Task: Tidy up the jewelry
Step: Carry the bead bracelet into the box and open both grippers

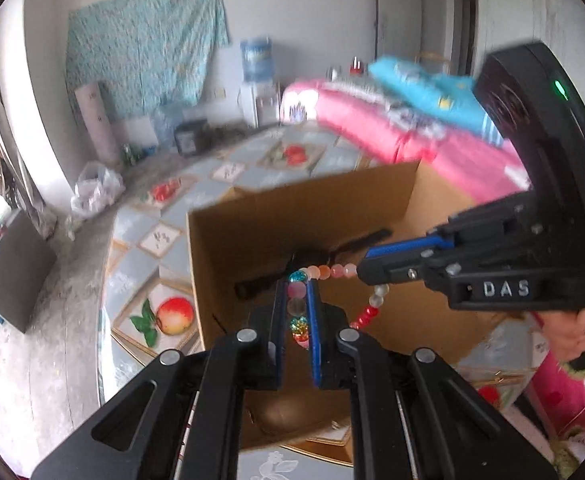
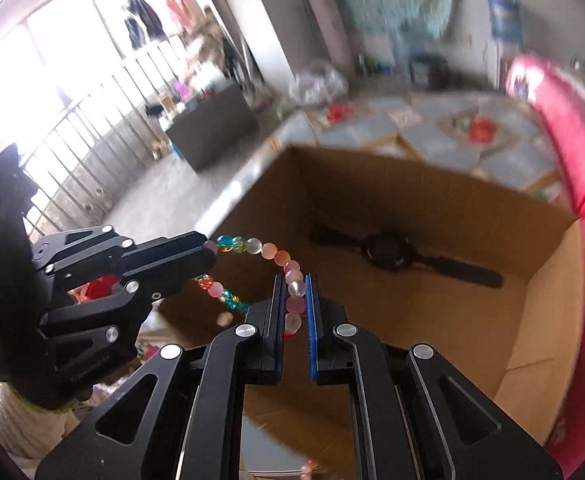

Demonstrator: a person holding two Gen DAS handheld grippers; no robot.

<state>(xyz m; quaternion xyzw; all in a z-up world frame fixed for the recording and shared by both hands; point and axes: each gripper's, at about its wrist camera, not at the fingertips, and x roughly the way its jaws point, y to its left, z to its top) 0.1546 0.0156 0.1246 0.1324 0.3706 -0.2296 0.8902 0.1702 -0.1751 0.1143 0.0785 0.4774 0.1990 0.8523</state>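
Note:
A bracelet of pink, orange, clear and teal beads (image 1: pixel 324 272) hangs stretched between both grippers above an open cardboard box (image 1: pixel 220 240). My left gripper (image 1: pixel 297 292) is shut on one side of the bracelet. My right gripper (image 2: pixel 295 284) is shut on the other side of the bracelet (image 2: pixel 270 252). The right gripper also shows in the left wrist view (image 1: pixel 366 268), and the left gripper shows in the right wrist view (image 2: pixel 208 258). A black wristwatch (image 2: pixel 384 254) lies flat on the box floor.
The box (image 2: pixel 548 280) stands on a table with a fruit-patterned cloth (image 1: pixel 152 240). A pink quilt (image 1: pixel 412 136) with a blue pillow lies behind the box. A dark low cabinet (image 2: pixel 212 128) stands on the concrete floor to the left, near a railing and bright windows.

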